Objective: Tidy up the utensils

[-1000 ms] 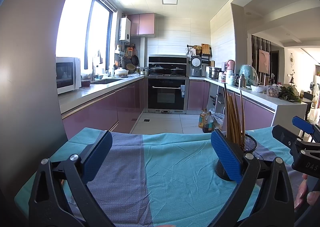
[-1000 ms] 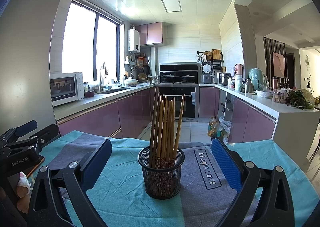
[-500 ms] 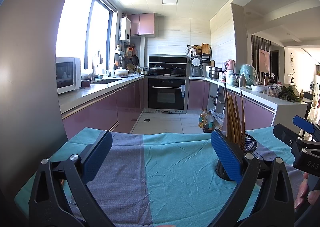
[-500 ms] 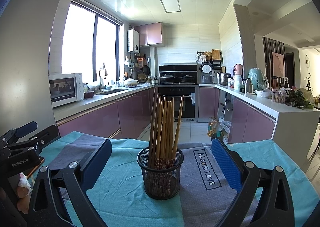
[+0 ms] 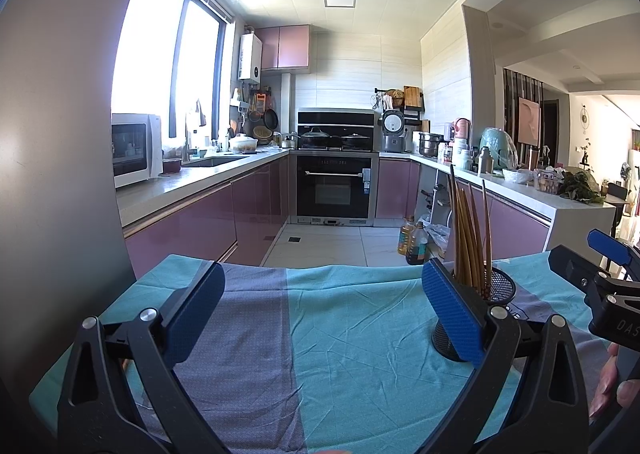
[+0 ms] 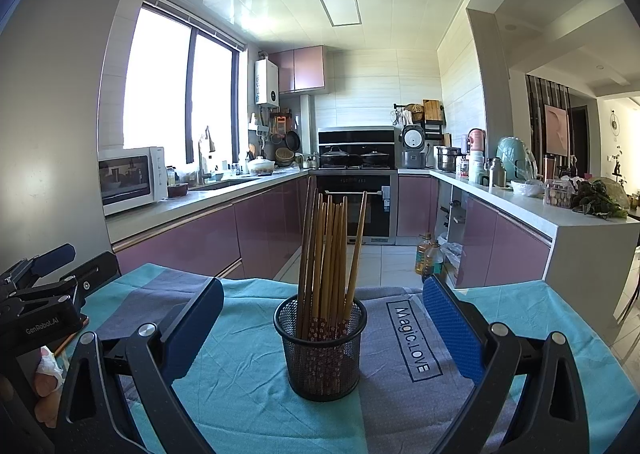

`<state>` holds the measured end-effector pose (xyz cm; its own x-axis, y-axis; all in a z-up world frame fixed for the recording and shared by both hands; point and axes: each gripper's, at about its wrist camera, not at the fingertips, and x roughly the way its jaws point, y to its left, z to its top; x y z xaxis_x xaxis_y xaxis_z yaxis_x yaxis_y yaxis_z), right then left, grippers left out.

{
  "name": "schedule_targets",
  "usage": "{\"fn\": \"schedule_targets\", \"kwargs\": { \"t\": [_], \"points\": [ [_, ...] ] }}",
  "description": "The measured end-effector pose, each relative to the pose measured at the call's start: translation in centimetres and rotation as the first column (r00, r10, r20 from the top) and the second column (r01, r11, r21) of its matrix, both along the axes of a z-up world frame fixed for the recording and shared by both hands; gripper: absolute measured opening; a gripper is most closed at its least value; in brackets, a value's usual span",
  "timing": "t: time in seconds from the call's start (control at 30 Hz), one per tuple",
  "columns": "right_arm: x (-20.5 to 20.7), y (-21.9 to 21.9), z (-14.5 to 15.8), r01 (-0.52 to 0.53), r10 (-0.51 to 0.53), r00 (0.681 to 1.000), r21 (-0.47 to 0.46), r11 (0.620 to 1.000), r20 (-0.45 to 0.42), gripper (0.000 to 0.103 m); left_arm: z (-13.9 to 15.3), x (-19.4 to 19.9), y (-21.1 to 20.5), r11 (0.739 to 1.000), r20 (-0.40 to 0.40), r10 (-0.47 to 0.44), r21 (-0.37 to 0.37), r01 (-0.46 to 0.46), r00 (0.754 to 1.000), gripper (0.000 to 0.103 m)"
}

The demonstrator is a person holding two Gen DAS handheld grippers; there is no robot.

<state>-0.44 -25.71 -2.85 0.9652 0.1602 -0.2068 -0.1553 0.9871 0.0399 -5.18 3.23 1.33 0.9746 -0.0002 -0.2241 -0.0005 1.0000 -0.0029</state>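
Observation:
A black mesh holder (image 6: 321,350) stands upright on the teal and grey cloth (image 6: 248,382), with several wooden chopsticks (image 6: 330,254) standing in it. My right gripper (image 6: 322,322) is open, its blue pads (image 6: 452,330) wide on either side of the holder, nothing between them touching. In the left wrist view the same holder (image 5: 496,290) sits behind the right blue pad, chopsticks (image 5: 468,238) rising above it. My left gripper (image 5: 320,314) is open over bare cloth (image 5: 340,354), to the left of the holder.
The table's far edge drops to a tiled kitchen floor (image 5: 332,246) with oil bottles (image 5: 414,244). Purple cabinets and a counter (image 6: 520,209) run along both sides. A person's hand (image 5: 612,382) holds the right gripper body (image 5: 600,286); the left gripper body (image 6: 40,302) shows at left.
The right gripper's view has shifted very slightly; the holder sits a touch lower and nearer. Both grippers stay open and the chopsticks have not moved.

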Motion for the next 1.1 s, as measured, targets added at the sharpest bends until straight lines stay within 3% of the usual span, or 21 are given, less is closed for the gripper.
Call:
{"fn": "schedule_targets", "kwargs": {
  "t": [1.1],
  "points": [
    [0.35, -0.53, -0.22, 0.002, -0.003, 1.0, -0.004, 1.0, -0.021, 0.097, -0.2, 0.03, 0.02, 1.0, 0.003, 0.019, 0.024, -0.02, 1.0, 0.097]
  ]
}}
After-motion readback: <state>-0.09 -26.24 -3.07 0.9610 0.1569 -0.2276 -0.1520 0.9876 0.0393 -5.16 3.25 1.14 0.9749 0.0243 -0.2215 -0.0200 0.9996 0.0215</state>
